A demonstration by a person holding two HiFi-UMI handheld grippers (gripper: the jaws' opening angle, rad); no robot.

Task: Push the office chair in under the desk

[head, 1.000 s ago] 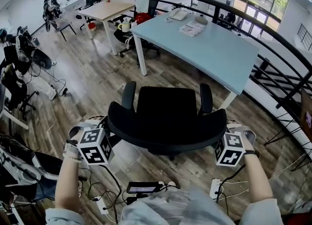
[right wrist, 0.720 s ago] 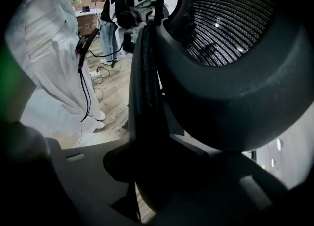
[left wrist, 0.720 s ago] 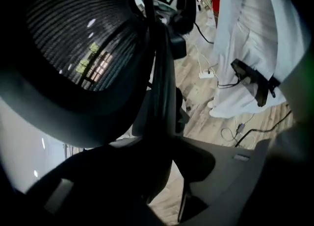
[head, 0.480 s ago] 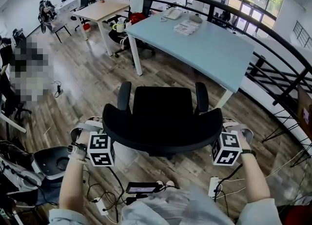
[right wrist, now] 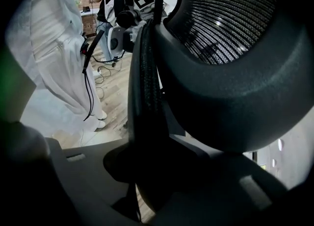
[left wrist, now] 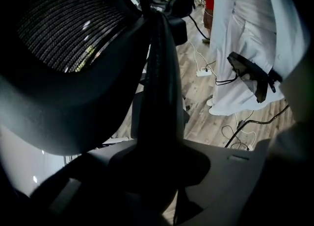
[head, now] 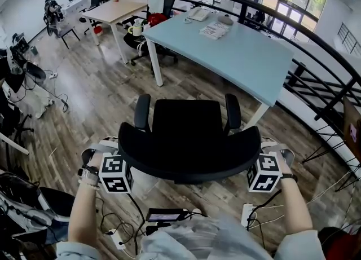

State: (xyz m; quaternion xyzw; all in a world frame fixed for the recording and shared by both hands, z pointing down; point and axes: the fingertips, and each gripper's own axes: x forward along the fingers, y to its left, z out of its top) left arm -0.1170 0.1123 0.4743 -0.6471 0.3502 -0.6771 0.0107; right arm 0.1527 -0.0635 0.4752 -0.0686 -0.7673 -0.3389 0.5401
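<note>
left gripper and right gripper have both just been closing. i read each as clamped on a side rim of the office chair back: black mesh in a curved hard frame. chair stands on grey-brown wood-grain floor, seat just short of the pale blue, white-legged desk. curved black railing beyond.

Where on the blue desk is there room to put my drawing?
The blue desk's near half is bare, from the papers to the corner nearest the office chair. Its far end is crowded with those papers and other small items.
</note>
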